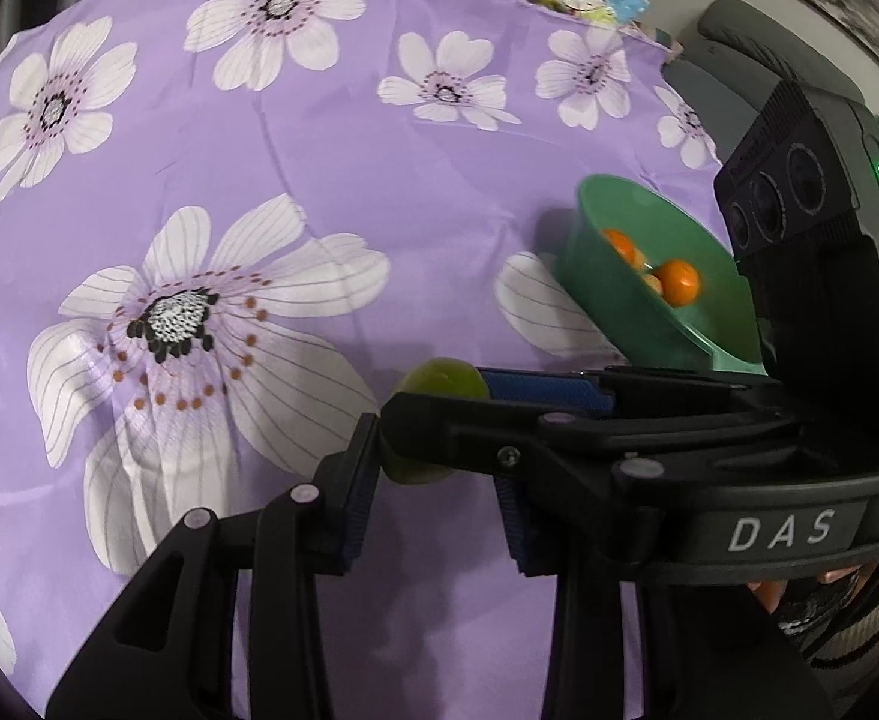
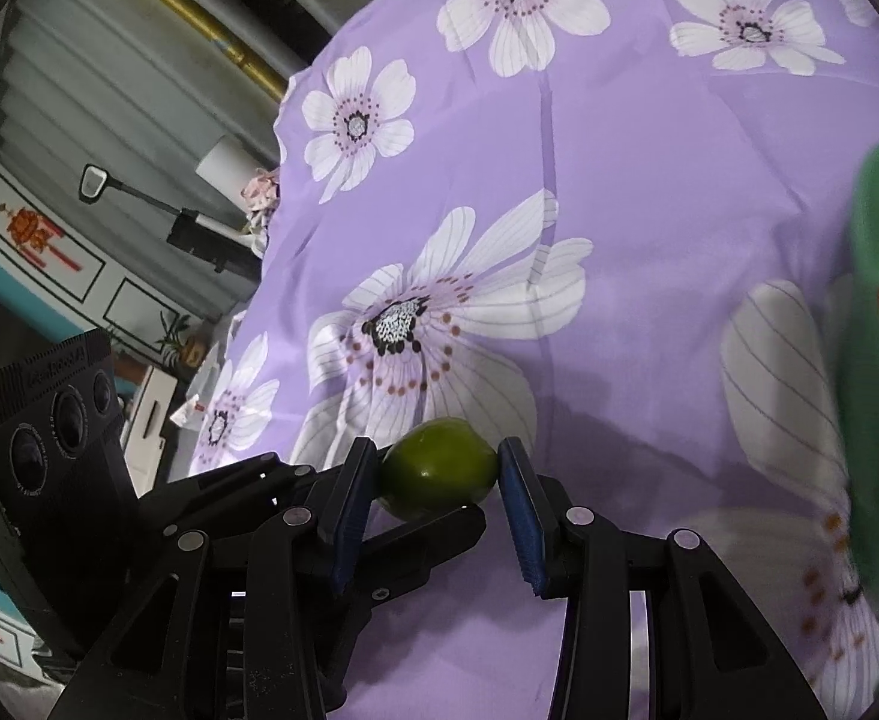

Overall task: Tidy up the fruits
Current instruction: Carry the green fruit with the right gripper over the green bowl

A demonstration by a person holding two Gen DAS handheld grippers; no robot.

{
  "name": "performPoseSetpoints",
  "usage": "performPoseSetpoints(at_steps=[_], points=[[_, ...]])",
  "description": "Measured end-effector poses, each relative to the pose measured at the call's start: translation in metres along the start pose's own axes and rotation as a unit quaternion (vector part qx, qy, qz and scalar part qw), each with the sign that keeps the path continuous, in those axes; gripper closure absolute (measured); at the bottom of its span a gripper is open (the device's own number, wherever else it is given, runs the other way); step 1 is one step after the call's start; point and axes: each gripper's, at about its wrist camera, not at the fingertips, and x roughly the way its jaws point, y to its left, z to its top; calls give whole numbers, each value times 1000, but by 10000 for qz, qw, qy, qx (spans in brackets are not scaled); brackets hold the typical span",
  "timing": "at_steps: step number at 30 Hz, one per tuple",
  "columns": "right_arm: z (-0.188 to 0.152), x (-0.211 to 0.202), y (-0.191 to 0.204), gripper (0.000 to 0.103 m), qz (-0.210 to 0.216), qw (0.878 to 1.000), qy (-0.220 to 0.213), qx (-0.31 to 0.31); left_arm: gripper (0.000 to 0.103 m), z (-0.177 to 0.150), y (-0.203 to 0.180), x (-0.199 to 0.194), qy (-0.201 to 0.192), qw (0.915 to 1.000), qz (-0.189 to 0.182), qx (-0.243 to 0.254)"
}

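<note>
Gripping green fruit [image 2: 437,467], both claws, open cloth [image 2: 649,192] beyond

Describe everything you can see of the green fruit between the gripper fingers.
The green fruit is small and oval, with smooth, glossy, unbroken skin, like a lime. The blue pads of the right gripper press on its two sides and hold it over the purple flowered cloth. A finger of the left gripper passes close beneath it; whether it touches is unclear. The fruit is outside the green bowl.
</note>
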Motion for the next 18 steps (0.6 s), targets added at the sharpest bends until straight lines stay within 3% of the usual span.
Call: performPoseSetpoints(at_steps=[18], points=[[-40,-53,-11,61,-114,9994,-310,84,69,-21,-56,-5,63,9991,-304,276]])
